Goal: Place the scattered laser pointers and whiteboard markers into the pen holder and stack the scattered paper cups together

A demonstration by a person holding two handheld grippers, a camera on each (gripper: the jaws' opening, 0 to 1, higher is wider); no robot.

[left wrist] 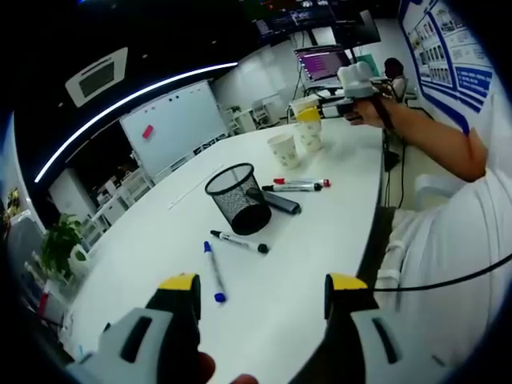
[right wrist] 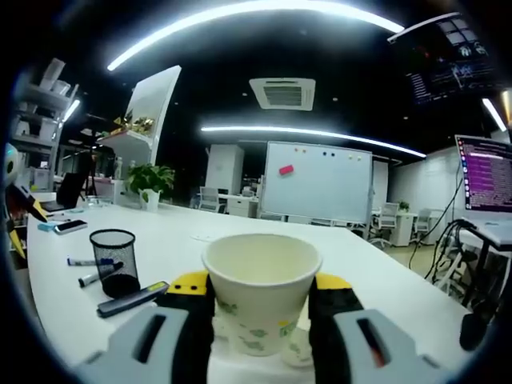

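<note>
No legible text anywhere, wall posters (left wrist: 448, 48) with blue headings too blurred to read, monitor (right wrist: 490, 180) with lines of purple-tinted text too small to make out, cup (right wrist: 262, 300) with a green printed pattern, no words readable

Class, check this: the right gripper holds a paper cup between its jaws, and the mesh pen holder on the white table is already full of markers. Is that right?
Not quite. The right gripper does hold a paper cup, but the left gripper view shows the pen holder empty, with the markers lying loose on the table around it.
</note>
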